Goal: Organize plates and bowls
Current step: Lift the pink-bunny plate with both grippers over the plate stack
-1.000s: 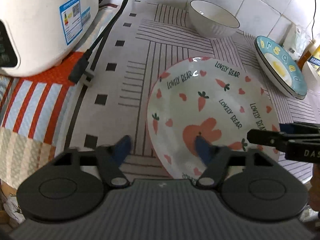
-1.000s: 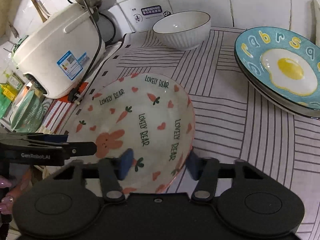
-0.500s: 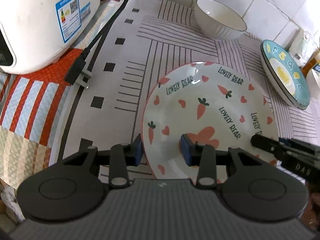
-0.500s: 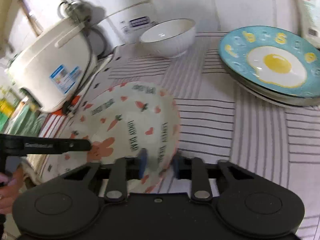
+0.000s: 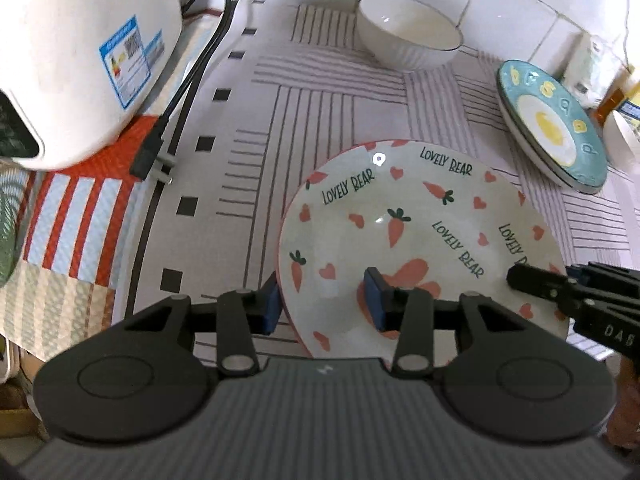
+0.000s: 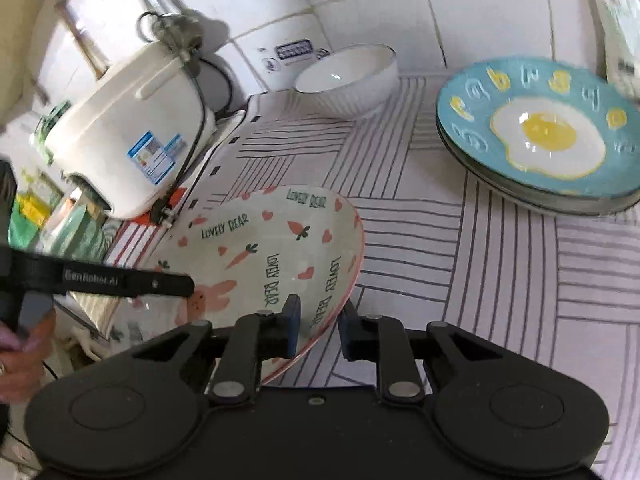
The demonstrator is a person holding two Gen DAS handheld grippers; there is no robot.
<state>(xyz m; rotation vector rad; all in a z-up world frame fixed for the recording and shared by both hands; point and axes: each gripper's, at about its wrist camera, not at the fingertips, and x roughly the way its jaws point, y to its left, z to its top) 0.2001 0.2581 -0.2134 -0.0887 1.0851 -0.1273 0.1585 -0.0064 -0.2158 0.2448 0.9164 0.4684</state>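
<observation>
A white carrot-and-heart plate [image 5: 416,232] marked LOVELY BEAR is tilted up off the striped mat; it also shows in the right wrist view [image 6: 276,252]. My left gripper [image 5: 324,300] is shut on its left rim. My right gripper [image 6: 318,326] is shut on its right rim. A stack of blue fried-egg plates [image 6: 540,136] lies to the right; it also shows in the left wrist view [image 5: 552,128]. A white ribbed bowl [image 5: 408,32] stands at the back by the tiled wall, and it shows in the right wrist view [image 6: 348,80].
A white rice cooker [image 5: 76,52] stands at the left with its black cord and plug [image 5: 156,152] on the mat. A red-striped cloth [image 5: 80,208] lies under it. Bottles and packets [image 5: 600,76] crowd the far right.
Both grippers closed from open onto opposite rims of the carrot plate. The plate has lifted and tilted off the mat.
</observation>
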